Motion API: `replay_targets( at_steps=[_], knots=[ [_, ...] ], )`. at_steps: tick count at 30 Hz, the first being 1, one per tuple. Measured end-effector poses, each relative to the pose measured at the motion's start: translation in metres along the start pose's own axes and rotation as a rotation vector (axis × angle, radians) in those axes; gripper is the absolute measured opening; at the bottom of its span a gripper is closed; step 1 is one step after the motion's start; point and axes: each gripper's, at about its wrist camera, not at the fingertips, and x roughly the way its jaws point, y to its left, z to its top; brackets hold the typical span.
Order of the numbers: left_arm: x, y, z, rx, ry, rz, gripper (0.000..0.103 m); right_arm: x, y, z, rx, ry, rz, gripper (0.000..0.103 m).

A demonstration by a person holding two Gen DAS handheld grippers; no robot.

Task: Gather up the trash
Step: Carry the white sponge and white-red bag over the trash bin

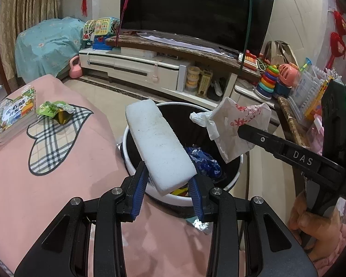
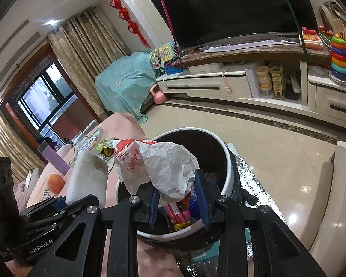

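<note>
My left gripper [image 1: 168,188] pinches a foam block [image 1: 159,143] over the bin [image 1: 136,166]; my right gripper [image 2: 178,204] pinches a paper bag [image 2: 166,164] above it.

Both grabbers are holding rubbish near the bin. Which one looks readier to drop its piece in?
Probably the right gripper: its crumpled paper bag hangs over the bin opening. The left gripper holds the white foam block at the bin's near rim, beside the pink-covered table.

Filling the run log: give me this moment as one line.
left claw: shut on white foam block | right claw: shut on crumpled paper bag | both over trash bin | green wrapper left on table
</note>
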Motion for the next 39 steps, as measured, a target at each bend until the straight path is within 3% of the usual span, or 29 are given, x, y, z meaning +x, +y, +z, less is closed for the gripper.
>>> replay_targets(
  at_steps=[39],
  knots=[
    [0.043, -0.014, 0.012, 0.033, 0.115, -0.010, 0.034, 0.021, -0.009, 0.014, -0.014, 0.082, -0.036, 0.031]
  ],
)
